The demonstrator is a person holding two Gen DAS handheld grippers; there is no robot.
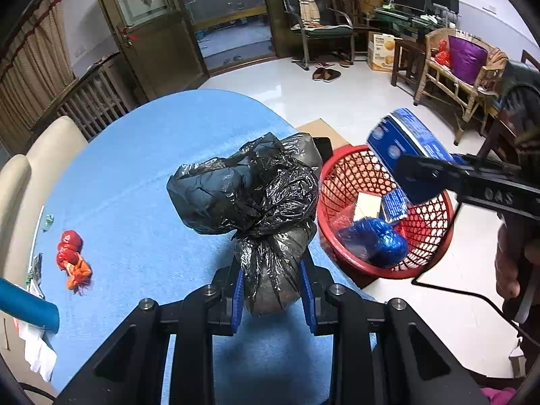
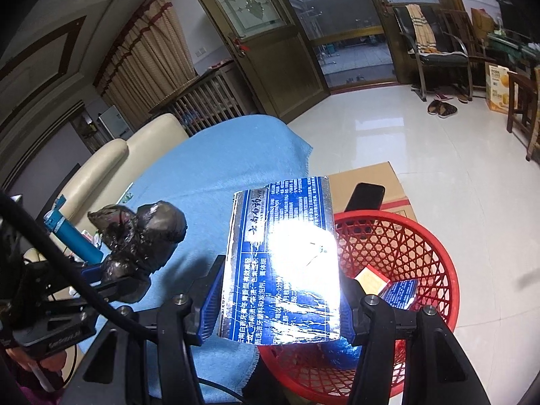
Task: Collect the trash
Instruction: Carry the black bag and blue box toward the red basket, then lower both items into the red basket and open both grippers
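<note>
- The left tongs (image 1: 274, 295), at the bottom centre of the left wrist view, are clamped on the knotted neck of a crumpled black plastic bag (image 1: 251, 195); the blue pads (image 1: 238, 292) press into the plastic from both sides, and the bag's bulging body rises above them.
- The bag is over the bench, which is covered with a light blue cloth (image 1: 141, 168) that fills the left and middle of that view.
- The right tongs (image 2: 281, 298), low in the right wrist view, grip a flattened blue and silver carton with white printed text (image 2: 280, 256); a bright glare washes out its middle.
- The carton is held over the near rim of a round red plastic mesh basket (image 2: 432, 253) at the lower right of that view. In the left wrist view the same carton (image 1: 405, 138) is at the right, above the basket (image 1: 435, 222).
- Inside the basket lie a crumpled blue plastic wrapper (image 1: 378, 241), a small pale box (image 1: 368, 206) and a small blue printed pack (image 1: 395, 204).
- The basket stands beside the bench edge, in front of a brown cardboard box (image 2: 371, 177) on which a black phone-like slab (image 2: 366, 195) lies.
- At the left of the left wrist view, a red and orange crumpled wrapper (image 1: 72, 256) rests on the blue cloth, well apart from the bag.
- A teal cylinder (image 1: 28, 307) shows at the lower left edge.
</note>
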